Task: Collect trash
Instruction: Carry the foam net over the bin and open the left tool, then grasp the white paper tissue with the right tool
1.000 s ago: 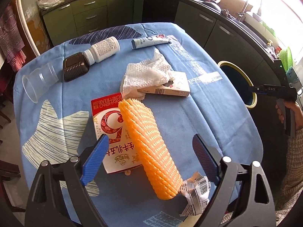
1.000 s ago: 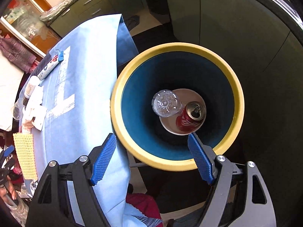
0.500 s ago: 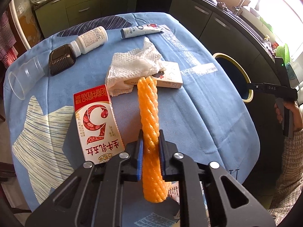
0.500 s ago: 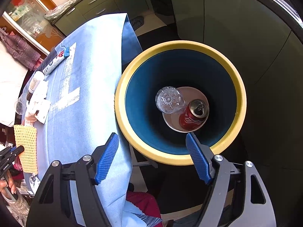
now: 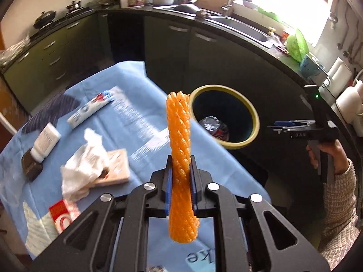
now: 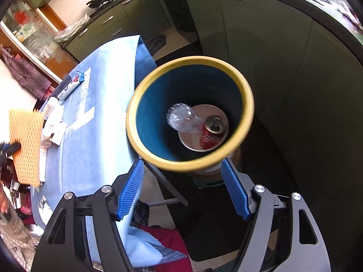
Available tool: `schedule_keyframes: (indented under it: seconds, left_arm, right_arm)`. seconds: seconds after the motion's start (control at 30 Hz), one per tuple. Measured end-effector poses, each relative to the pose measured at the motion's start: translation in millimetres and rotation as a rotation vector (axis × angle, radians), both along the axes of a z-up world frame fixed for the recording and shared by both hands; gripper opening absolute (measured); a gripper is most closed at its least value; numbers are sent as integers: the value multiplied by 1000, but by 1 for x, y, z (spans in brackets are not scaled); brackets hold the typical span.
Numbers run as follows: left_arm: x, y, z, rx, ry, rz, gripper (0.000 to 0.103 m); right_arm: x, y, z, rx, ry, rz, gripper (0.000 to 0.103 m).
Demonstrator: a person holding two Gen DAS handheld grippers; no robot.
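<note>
An orange foam net sleeve (image 5: 179,136) stands upright between the pads of my left gripper (image 5: 180,161), which is shut on it and holds it off the blue-clothed table (image 5: 140,122). In the right wrist view the same foam net (image 6: 26,142) shows at the far left. The yellow-rimmed blue bin (image 5: 255,117) stands beside the table's right edge, beyond the net. My right gripper (image 6: 182,165) hangs open and empty just over the bin's (image 6: 204,60) near rim. Inside lie a clear plastic bottle (image 6: 182,117) and a red can (image 6: 213,131).
On the table lie a toothpaste tube (image 5: 90,111), a white pill bottle (image 5: 45,141), a dark plastic tub (image 5: 31,167), crumpled tissue (image 5: 84,163) over a flat box (image 5: 118,170) and a red carton (image 5: 63,215). Dark green cabinets (image 5: 204,56) curve behind the bin.
My left gripper closed on the foam net, lifted it off the table and swung towards the bin. My right gripper drew back from over the bin's middle to its near rim.
</note>
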State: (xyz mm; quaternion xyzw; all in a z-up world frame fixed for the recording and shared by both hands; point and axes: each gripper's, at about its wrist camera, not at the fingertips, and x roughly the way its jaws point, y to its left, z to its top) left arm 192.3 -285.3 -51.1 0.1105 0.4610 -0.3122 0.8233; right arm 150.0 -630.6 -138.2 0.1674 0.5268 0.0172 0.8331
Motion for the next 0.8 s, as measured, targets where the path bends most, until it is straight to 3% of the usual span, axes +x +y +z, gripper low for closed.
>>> schedule_keyframes:
  seconds: [0.2, 0.4, 0.43, 0.5, 0.53, 0.67, 0.8]
  left_arm:
    - [26, -125, -14, -2, 29, -158, 13]
    - [56, -210, -60, 52, 64, -198, 15]
    - [60, -218, -65, 60, 63, -197, 18]
    - [68, -231, -78, 82, 64, -189, 39]
    - [71, -234, -83, 95, 61, -177, 56]
    - [80, -226, -81, 82, 65, -159, 60]
    - [71, -184, -47, 13, 36, -137, 60]
  right_arm:
    - [-44, -44, -6, 18, 5, -95, 71]
    - [-69, -67, -7, 39, 12, -145, 71]
    - [-71, -69, -6, 39, 13, -145, 71]
    - [-72, -70, -4, 43, 11, -140, 71]
    - [-72, -69, -3, 45, 10, -137, 71]
    - [-66, -62, 3, 37, -3, -108, 71]
    - [-59, -45, 8, 36, -15, -56, 71]
